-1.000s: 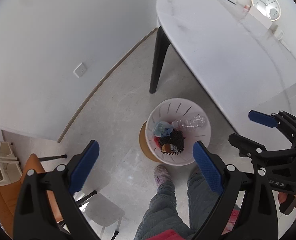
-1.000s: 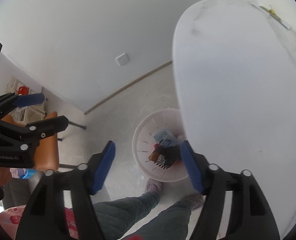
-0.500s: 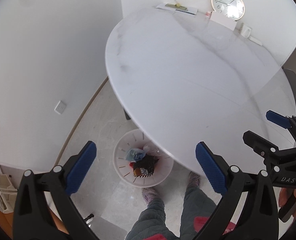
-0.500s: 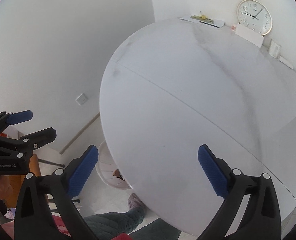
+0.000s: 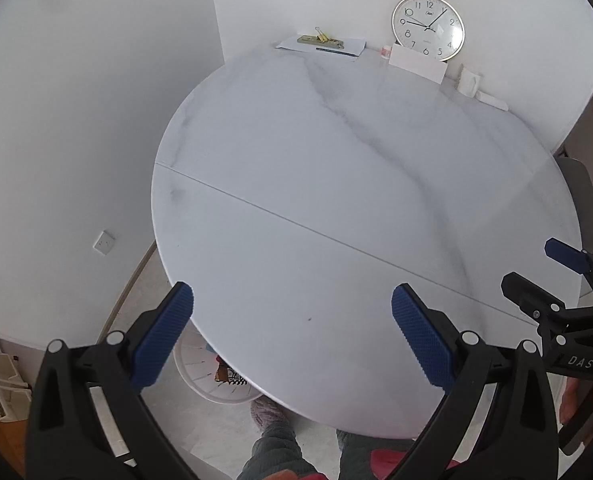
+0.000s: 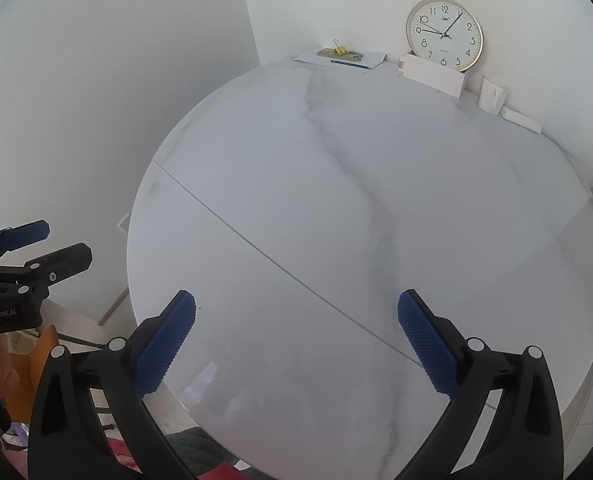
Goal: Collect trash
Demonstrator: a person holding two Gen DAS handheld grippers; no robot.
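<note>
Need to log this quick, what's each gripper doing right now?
Left gripper: open, holding nothing.
Right gripper: open, holding nothing.

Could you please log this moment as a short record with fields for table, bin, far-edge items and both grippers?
table: round white marble top, middle bare
bin: white basket on floor, mostly hidden under table edge, trash inside
far edge: wall clock, papers with yellow clip, white card
left gripper: jaws open, nothing between
right gripper: jaws open, nothing between
</note>
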